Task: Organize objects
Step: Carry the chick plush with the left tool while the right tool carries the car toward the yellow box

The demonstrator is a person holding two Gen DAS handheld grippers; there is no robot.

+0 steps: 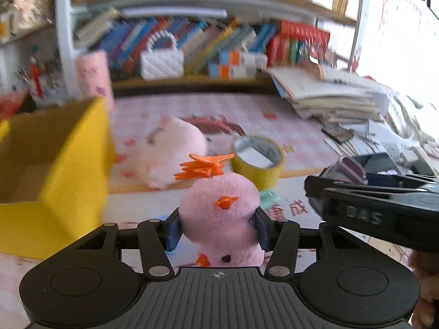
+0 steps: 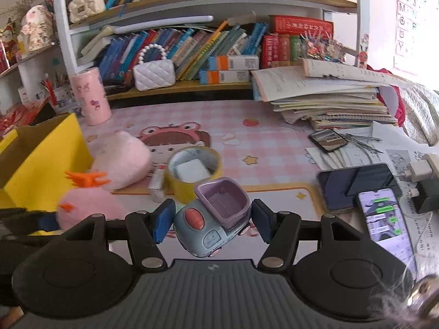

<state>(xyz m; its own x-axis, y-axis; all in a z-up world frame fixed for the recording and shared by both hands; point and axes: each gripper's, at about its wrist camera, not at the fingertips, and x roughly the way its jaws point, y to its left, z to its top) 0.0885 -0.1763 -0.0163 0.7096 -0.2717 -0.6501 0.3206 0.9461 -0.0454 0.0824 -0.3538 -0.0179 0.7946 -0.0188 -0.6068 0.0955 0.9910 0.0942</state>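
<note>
Pink plush chick (image 1: pixel 219 219): sits between the blue pads of the left tongs (image 1: pixel 218 229), which are clamped on its round body, the fur bulging slightly past both pads. It looks lifted clear of the table (image 1: pixel 301 142), just right of the yellow box (image 1: pixel 55 164). Judged very light, soft and compressible; fur gives good friction, so slipping is unlikely. The orange plastic comb (image 1: pixel 203 166) and beak are stiff and thin; better kept out of the pads. Best hold is across the widest part of the body, as now.

Orientation: comb points away from the camera and up, an eye and an orange foot show at the near, lower end. Long axis runs roughly along the tongs' pointing line, foot end nearest the wrist.

Toy truck (image 2: pixel 214 219): blue-grey cab, purple tub, hard plastic. It sits between the pads of the right tongs (image 2: pixel 212 220); the pads appear to bear on its sides, so read as clamped on it. Judged light, rigid, smooth; it could pivot in a narrow grip. Cab faces the camera, tub opens upward, long axis along the tongs.

Beyond: a larger pink plush (image 2: pixel 123 159) and a yellow tape roll (image 2: pixel 192 175) lie on the table mat; phones (image 2: pixel 384 219) to the right.
</note>
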